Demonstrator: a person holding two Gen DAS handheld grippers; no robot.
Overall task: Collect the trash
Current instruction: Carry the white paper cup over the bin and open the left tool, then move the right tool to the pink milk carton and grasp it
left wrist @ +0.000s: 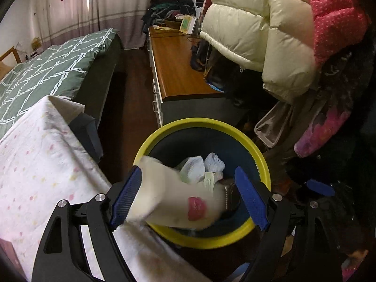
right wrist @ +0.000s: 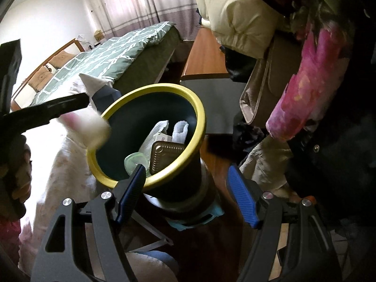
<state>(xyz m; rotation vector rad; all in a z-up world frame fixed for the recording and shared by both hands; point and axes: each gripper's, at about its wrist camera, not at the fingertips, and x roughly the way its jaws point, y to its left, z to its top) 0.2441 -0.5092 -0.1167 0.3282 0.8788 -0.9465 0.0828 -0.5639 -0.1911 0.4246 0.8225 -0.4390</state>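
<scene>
Left wrist | bin [left wrist: 202,239]: tissues [left wrist: 193,169], brown box [left wrist: 231,196], falling bottle [left wrist: 169,195]

— What carries the things here?

— A dark wooden floor [left wrist: 131,108]. The yellow-rimmed trash bin [left wrist: 263,164] seems to stand on it, beside a surface draped in a white cloth with pale dots [left wrist: 47,164].

— Anything else on the floor?

— A bed [left wrist: 98,77] under a green quilt with white lines [left wrist: 42,75], and a long low cabinet with a brown wooden top [left wrist: 178,65].

— What lies on that top?

— At the far end, a heap of dark folded clothes [left wrist: 171,7] and a small pale box [left wrist: 188,24]. Nearer, hanging coats cover its right edge.
</scene>
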